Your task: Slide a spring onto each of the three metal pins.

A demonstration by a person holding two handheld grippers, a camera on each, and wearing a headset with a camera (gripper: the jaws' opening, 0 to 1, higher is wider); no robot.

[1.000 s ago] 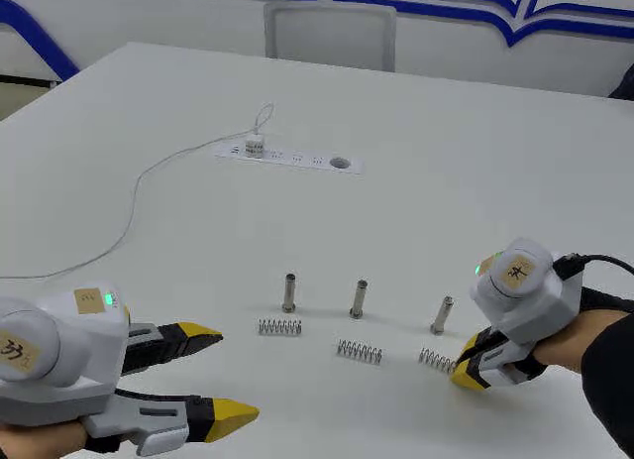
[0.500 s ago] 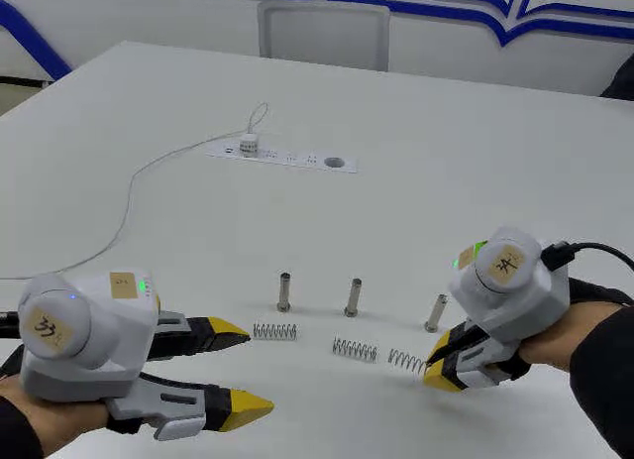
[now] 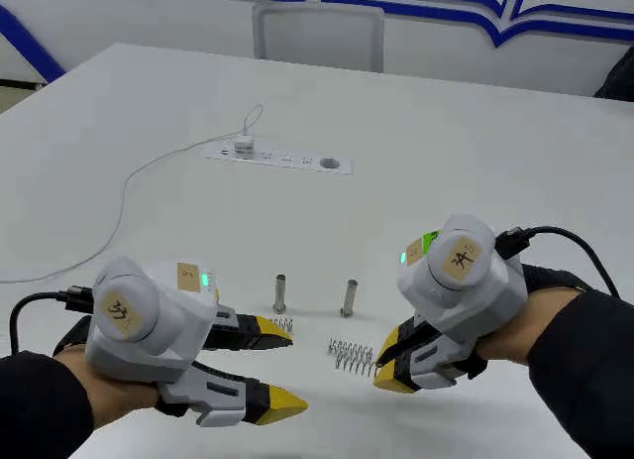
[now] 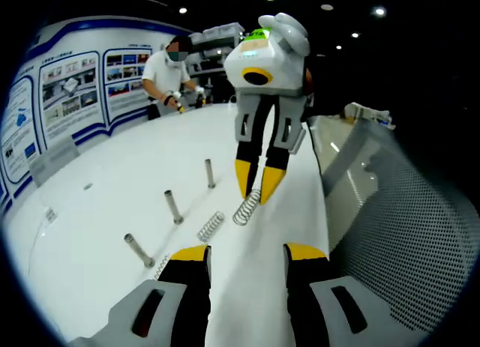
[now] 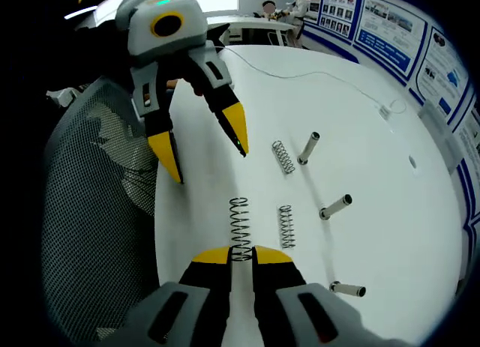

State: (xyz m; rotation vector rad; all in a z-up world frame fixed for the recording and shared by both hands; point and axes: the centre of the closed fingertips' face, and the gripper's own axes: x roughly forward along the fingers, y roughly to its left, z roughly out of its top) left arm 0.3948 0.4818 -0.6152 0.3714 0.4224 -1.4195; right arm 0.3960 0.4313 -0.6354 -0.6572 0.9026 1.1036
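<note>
Three short metal pins stand in a row on the white table; the left pin (image 3: 279, 292) and middle pin (image 3: 349, 297) show in the head view, and the third pin (image 5: 347, 289) lies nearest my right hand. My right gripper (image 5: 241, 255) is shut on one end of a spring (image 5: 240, 231), held just off the table near the middle spring (image 5: 286, 225). The left spring (image 5: 283, 157) lies by the left pin. My left gripper (image 3: 289, 372) is open, with its upper tip beside that spring and nothing between the fingers. In the left gripper view the right gripper (image 4: 259, 186) hangs ahead with the spring (image 4: 246, 208).
A white power strip (image 3: 277, 159) with a plug and a trailing cable (image 3: 129, 191) lies further back on the table. A grey chair (image 3: 317, 33) stands at the far edge. A mesh chair (image 4: 390, 204) sits close behind the near edge. A person (image 4: 166, 73) stands at another table.
My right gripper has moved left with the spring in its grip, from by the right pin to near the middle spring. My left gripper has moved right, towards the left spring.
</note>
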